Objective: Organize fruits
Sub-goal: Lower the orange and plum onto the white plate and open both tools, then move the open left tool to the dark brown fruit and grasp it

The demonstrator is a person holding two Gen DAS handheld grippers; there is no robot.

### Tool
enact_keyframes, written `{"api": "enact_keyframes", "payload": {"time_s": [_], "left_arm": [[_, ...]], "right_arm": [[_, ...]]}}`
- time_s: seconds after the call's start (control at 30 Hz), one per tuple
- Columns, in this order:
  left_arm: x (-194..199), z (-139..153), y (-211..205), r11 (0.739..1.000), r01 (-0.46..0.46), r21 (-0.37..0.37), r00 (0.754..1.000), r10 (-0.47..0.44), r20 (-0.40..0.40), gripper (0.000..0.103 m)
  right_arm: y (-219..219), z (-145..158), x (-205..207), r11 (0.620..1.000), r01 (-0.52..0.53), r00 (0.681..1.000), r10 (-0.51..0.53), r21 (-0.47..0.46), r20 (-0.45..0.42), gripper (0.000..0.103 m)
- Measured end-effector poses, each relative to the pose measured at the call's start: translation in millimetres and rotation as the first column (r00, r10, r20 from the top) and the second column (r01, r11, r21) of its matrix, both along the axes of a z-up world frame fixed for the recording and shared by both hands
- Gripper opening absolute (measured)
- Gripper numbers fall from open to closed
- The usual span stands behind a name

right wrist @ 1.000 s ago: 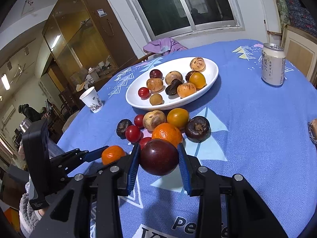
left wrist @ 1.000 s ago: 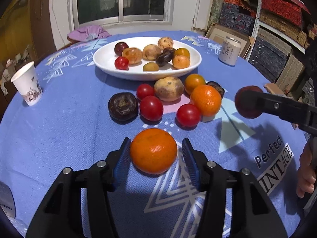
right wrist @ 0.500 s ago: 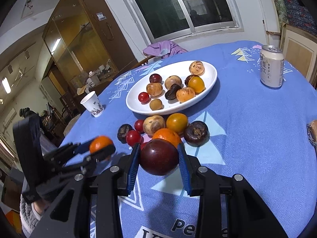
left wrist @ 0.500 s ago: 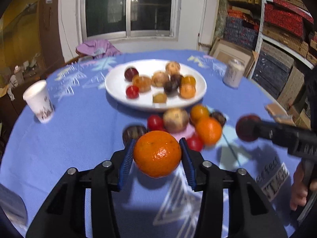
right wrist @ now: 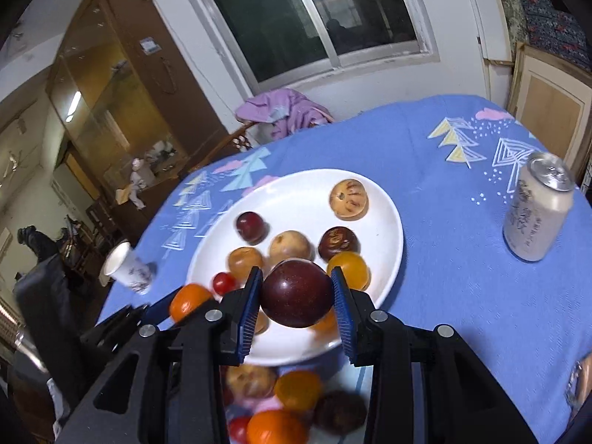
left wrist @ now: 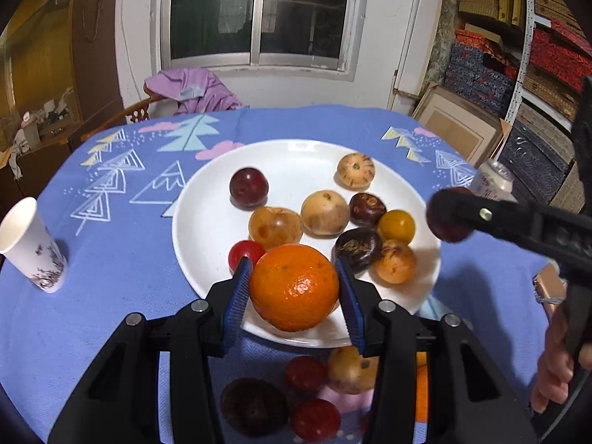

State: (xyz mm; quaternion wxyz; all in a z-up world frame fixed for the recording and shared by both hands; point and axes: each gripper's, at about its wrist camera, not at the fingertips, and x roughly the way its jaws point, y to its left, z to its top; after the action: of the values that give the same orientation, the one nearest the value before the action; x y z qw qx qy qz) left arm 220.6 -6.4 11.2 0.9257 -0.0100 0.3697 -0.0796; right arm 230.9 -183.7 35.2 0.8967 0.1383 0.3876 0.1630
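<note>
My left gripper [left wrist: 294, 288] is shut on an orange [left wrist: 294, 286] and holds it over the near rim of the white plate [left wrist: 207, 203]. My right gripper [right wrist: 296, 301] is shut on a dark red plum [right wrist: 296, 294] above the plate's [right wrist: 388, 222] near edge. The plate holds several fruits: a plum [left wrist: 248, 188], brown and tan fruits, a cherry tomato [left wrist: 244, 253]. The right gripper with its plum [left wrist: 446, 222] shows at the right of the left wrist view. The left gripper's orange [right wrist: 188, 301] shows in the right wrist view.
Several loose fruits lie on the blue tablecloth below the grippers, among them tomatoes [left wrist: 314, 421] and an orange [right wrist: 277, 427]. A paper cup [left wrist: 31, 244] stands left, a drink can [right wrist: 536, 211] right. A chair with purple cloth [left wrist: 192, 90] is behind the table.
Both grippers have risen and moved forward with their fruits, from above the loose fruits on the cloth to over the plate's near rim.
</note>
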Motion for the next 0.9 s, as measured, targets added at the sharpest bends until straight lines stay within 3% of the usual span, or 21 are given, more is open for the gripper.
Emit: {"api": "enact_keyframes", "payload": {"time_s": [0.3,0.43,0.5,0.67,0.77,0.9], "left_arm": [[23,-23,12,1.000,-0.007,-0.029,0.999,0.006,-0.043,0.047],[21,-20,12,1.000,-0.014,-0.023,1.000,0.013,-0.021,0.071],[18,-15,14,0.999,-0.022,-0.024,1.000,0.022,-0.007,0.072],[4,-4,29,0.997,-0.052,-0.051,0.999,0.052,0.005,0.073],[-15,2,40,0.996,-0.082,-0.043,0.996,0.083,0.020,0.080],[-42,5,53,0.992,-0.118,-0.053,0.992,0.120,0.034,0.083]], "right_arm": [[19,-18,32,0.999,-0.033,0.999,0.033,0.000,-0.011,0.040],[12,-16,31,1.000,-0.013,1.000,0.012,0.026,0.005,0.051],[7,-9,28,0.999,-0.009,1.000,0.008,0.047,0.012,0.051],[-2,16,3,0.996,-0.018,0.999,0.014,0.088,0.049,0.057],[-10,30,-28,0.995,-0.023,0.996,0.014,0.099,0.084,0.067],[-28,29,-67,0.994,-0.013,0.994,0.001,0.111,0.108,0.073]]}}
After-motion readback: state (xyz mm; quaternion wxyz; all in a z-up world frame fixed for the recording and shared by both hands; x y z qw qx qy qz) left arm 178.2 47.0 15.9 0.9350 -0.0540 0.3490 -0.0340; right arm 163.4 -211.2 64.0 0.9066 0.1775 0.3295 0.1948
